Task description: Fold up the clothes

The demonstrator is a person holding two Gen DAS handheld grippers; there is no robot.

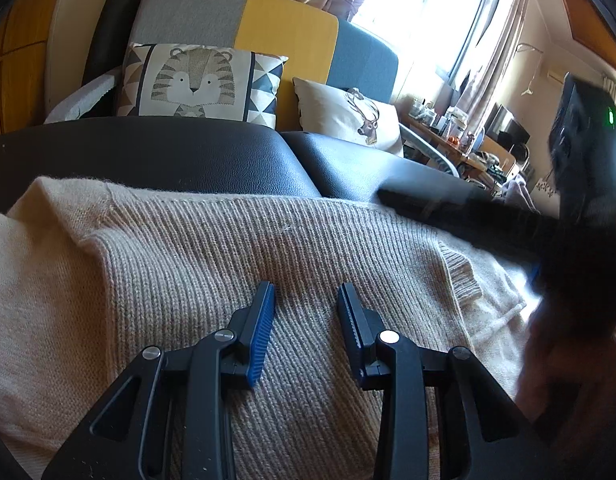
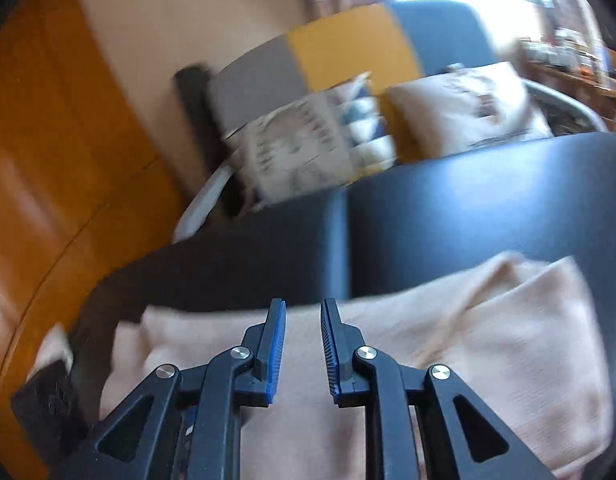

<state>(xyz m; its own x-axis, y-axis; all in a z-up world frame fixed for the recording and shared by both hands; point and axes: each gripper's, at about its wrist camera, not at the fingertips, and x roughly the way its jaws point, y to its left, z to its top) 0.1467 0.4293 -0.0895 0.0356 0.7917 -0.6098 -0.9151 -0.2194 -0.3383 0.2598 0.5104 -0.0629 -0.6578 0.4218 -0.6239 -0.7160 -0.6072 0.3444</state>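
Note:
A beige ribbed knit sweater (image 1: pixel 236 248) lies spread over black leather cushions (image 1: pixel 188 152). One ribbed cuff (image 1: pixel 459 276) lies folded in near its right side. My left gripper (image 1: pixel 306 289) hovers just above the knit, open, with nothing between its blue pads. A blurred black shape (image 1: pixel 507 224) crosses the sweater's right edge. In the right wrist view, which is motion-blurred, the sweater (image 2: pixel 487 340) fills the lower half. My right gripper (image 2: pixel 303 304) is over its far edge, near the black cushions (image 2: pixel 467 208). It stands open, the gap empty.
Behind the cushions is a grey, yellow and blue backrest (image 1: pixel 284 28) with a tiger pillow (image 1: pixel 196 80) and a deer pillow (image 1: pixel 347 114). Orange wooden panels (image 2: pixel 48 160) stand at the left. A cluttered desk (image 1: pixel 459 136) sits under the bright window at the right.

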